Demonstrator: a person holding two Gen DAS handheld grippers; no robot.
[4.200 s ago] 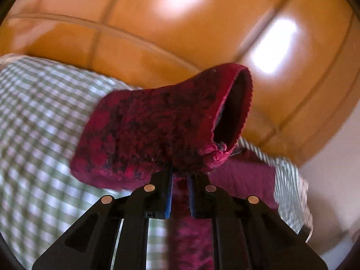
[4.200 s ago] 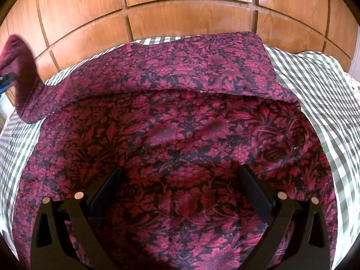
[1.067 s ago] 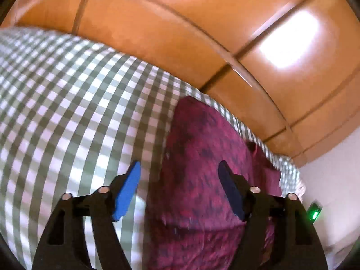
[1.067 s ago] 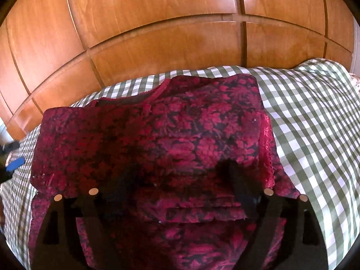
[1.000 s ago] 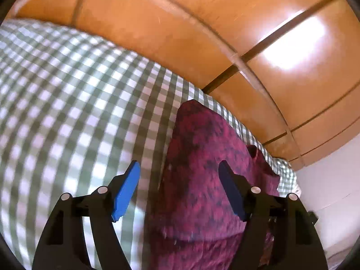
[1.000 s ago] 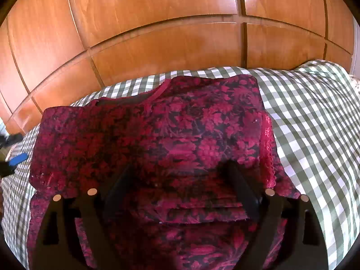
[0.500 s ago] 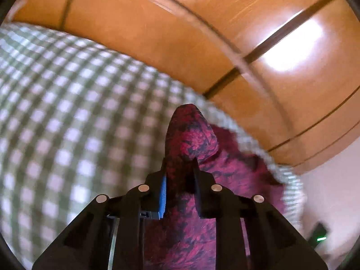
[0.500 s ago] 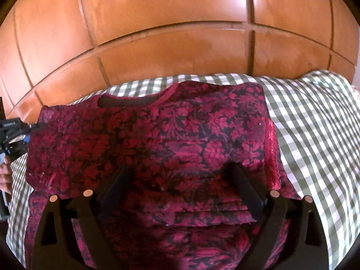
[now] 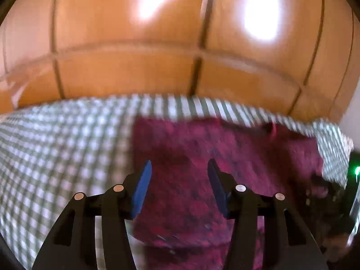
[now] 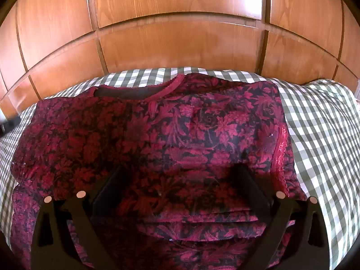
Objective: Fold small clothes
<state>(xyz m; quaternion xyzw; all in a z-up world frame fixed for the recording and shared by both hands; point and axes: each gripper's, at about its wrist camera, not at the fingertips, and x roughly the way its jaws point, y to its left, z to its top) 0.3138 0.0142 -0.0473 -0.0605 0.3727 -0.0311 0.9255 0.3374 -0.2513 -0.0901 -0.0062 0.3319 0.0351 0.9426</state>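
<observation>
A dark red floral top (image 10: 171,139) lies partly folded on a green-and-white checked sheet (image 10: 319,121), neckline toward the headboard. It also shows, blurred, in the left wrist view (image 9: 216,153). My left gripper (image 9: 178,180) is open and empty, its blue pads just above the garment's left part. My right gripper (image 10: 180,180) is open and empty over the garment's near middle, its black fingers (image 10: 249,186) wide apart.
A glossy wooden panelled headboard (image 10: 180,45) rises right behind the bed. The checked sheet (image 9: 63,148) spreads to the left of the garment. A dark device with a green light (image 9: 355,171) sits at the right edge of the left wrist view.
My left gripper was shut on the garment's left edge half a second ago; now it is open and swung over the garment. The right gripper stayed open and barely moved.
</observation>
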